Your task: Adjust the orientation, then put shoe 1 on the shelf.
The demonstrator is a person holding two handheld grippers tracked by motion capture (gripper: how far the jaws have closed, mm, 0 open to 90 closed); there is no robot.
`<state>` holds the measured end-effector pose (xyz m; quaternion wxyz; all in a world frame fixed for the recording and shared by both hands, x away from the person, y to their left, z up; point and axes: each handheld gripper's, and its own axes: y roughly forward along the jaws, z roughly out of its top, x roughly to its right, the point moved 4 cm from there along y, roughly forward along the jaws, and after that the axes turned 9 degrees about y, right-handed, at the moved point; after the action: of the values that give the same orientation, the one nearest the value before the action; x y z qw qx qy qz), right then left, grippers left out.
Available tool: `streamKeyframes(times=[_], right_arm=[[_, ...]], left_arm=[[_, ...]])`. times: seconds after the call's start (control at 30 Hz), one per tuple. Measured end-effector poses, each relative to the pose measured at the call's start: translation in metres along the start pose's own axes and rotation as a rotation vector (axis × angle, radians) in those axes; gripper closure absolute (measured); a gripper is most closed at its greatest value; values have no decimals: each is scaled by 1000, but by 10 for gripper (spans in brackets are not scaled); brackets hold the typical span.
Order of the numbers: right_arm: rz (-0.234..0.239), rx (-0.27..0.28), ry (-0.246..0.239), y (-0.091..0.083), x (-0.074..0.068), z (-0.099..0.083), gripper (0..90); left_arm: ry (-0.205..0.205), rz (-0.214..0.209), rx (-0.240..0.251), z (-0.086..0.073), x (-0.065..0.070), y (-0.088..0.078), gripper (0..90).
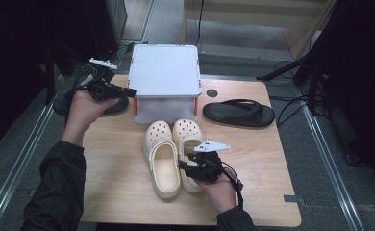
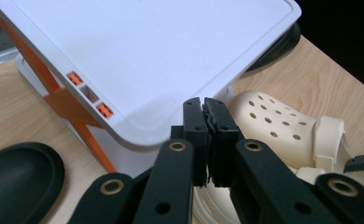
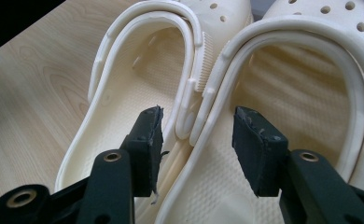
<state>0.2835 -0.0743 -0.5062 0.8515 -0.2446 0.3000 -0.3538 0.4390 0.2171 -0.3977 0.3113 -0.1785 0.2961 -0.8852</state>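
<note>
Two cream clogs lie side by side mid-table, the left clog [image 1: 161, 161] and the right clog [image 1: 188, 132], toes toward a white box [image 1: 165, 72]. My right gripper [image 1: 184, 167] hovers over their heels, open. In the right gripper view its jaws [image 3: 201, 140] straddle the touching inner rims of the left clog [image 3: 119, 107] and right clog [image 3: 306, 88], pads apart from both. My left gripper [image 1: 129, 91] is shut with nothing held, at the box's left front corner. Its tips [image 2: 203, 105] meet over the white lid [image 2: 147, 56], above a clog [image 2: 273, 121].
A black flip-flop [image 1: 238, 113] lies right of the box. Another black sandal [image 1: 116, 106] sits at the table's left edge under my left hand, also in the left gripper view [image 2: 17, 182]. The box has orange side trim [image 2: 82, 116]. Bare wood [image 1: 113, 178] stretches along the front left.
</note>
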Motion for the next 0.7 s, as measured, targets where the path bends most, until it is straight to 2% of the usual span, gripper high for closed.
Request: streamKeyframes(times=[0.13,0.23,0.33,0.37,0.57,0.7], right_arm=[[-8,-2,20,5,-2,-1,531],[-11,-2,28,9,-4,-1,522],[-22,-3,24,13,-6,-2,503],[-23,-4,20,14,-6,-2,500],[-40,-6,36,21,-7,0,471],[-58,-3,52,26,-7,2,462]], left_arm=[[8,20,-17,3,-6,4,891],[2,29,-4,6,-10,6,893],[2,57,-23,4,-18,12,895],[-9,37,-14,4,-20,13,897],[-12,40,-1,4,-24,14,898],[-18,14,4,2,-23,13,899]])
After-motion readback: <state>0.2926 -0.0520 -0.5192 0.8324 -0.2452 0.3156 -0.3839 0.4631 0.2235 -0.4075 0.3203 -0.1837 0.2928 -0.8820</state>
